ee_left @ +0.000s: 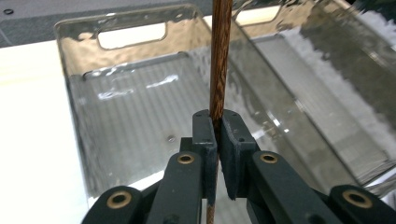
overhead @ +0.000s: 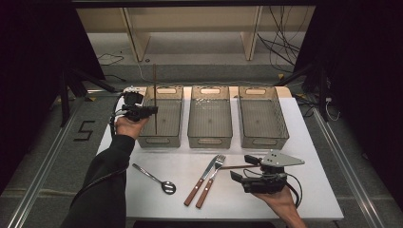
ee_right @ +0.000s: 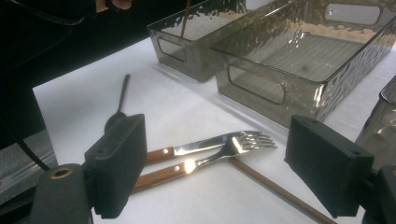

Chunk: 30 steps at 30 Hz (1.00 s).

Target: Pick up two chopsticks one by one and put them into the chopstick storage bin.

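The left tool (overhead: 151,110) is clamped tight on a dark wooden chopstick (overhead: 155,97), its two black jaws pinching the stick partway along its length. The chopstick stands upright over the left bin (overhead: 161,135), lower end down inside it by the near left wall; I cannot tell whether the tip touches the floor of the bin. Two more clear bins sit in the same row at the far side of the white surface (overhead: 152,194): the middle bin (overhead: 210,135) and the right bin (overhead: 264,135).

The right tool (overhead: 241,167) hovers low at the near right with its jaws spread wide, gripping nothing. A second chopstick (overhead: 235,166) lies flat between them. Just left of it lie a fork (overhead: 212,180) and a knife (overhead: 201,181) with wooden handles, side by side. A spoon (overhead: 156,179) lies further left.
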### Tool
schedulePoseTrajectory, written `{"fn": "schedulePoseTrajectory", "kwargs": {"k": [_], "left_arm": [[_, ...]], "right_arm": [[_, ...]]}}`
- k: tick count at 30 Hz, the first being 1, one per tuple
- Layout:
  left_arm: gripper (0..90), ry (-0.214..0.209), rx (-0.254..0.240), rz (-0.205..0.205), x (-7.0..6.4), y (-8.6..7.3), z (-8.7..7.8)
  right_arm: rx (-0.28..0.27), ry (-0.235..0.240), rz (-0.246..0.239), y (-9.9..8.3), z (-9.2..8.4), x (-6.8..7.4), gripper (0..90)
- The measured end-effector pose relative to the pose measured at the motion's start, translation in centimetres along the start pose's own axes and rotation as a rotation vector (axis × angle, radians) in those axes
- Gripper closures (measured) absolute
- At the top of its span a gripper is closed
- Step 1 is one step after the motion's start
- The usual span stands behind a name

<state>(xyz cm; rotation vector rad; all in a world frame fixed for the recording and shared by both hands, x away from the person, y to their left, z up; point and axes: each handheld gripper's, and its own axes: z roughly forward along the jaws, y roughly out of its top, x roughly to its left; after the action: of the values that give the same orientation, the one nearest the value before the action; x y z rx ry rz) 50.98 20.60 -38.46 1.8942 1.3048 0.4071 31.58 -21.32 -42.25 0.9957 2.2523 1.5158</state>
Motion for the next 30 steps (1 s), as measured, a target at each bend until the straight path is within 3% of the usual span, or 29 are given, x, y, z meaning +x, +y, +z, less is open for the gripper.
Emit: {"fn": "schedulePoseTrajectory", "kwargs": {"k": [9, 22, 30], "left_arm": [[84.9, 0.034, 0.051, 0.026, 0.6, -0.4, 0.2], [84.9, 0.057, 0.087, 0.01, 1.6, -1.6, 0.9], [84.5, 0.083, 0.135, 0.031, 1.8, -2.1, 1.3]], "right_arm": [[0.001, 0.003, -0.001, 0.1, 0.1, 0.0, 21.5], [-0.002, 0.007, -0.006, 0.1, 0.1, 0.1, 21.6], [-0.008, 0.011, -0.008, 0.1, 0.1, 0.2, 21.3]]}}
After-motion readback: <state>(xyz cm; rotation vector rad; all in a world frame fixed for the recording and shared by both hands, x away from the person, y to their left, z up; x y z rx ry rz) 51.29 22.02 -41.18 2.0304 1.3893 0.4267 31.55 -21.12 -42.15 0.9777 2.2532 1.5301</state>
